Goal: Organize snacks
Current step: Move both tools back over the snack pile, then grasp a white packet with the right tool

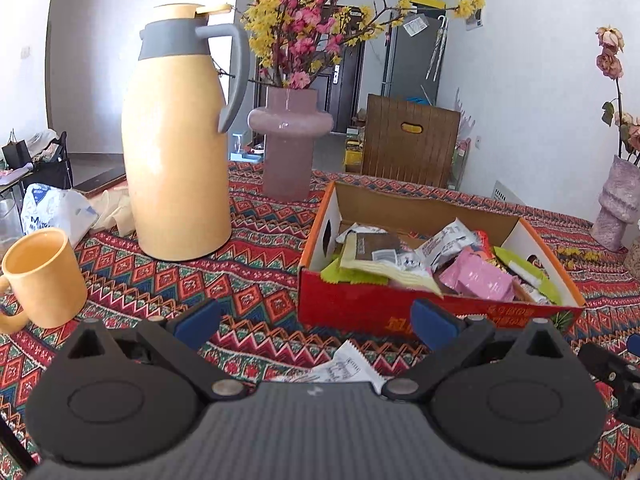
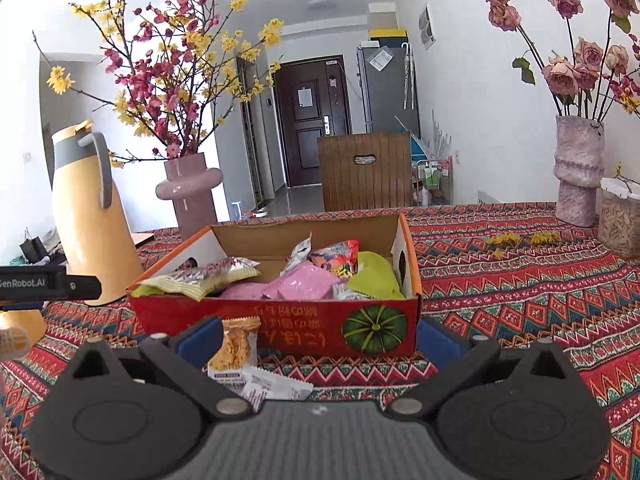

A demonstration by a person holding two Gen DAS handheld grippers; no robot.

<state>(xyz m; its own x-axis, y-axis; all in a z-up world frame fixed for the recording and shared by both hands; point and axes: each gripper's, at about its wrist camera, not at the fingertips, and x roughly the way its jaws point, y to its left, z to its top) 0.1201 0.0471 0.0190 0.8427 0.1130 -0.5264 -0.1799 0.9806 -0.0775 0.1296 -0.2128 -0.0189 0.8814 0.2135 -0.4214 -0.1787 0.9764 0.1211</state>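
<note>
While both grippers sit wide open and empty, we see our left gripper (image 1: 316, 322) over a white packet (image 1: 348, 370) on the tablecloth (image 1: 248, 240). Our right gripper (image 2: 320, 338) hangs over an orange packet (image 2: 236, 346) and a white wrapper (image 2: 272, 386), both just in front of the red box (image 2: 280, 320). Snacks (image 2: 304, 280) fill the box. Yellow jug (image 1: 180, 140) and mug (image 1: 44, 276) stand left of it.

At the left edge of the right wrist view, a black bar (image 2: 48, 283) reads "SenRobot.AI", its first letter cut off. Red box (image 2: 280, 320) lettering appears upside down and unreadable.
</note>
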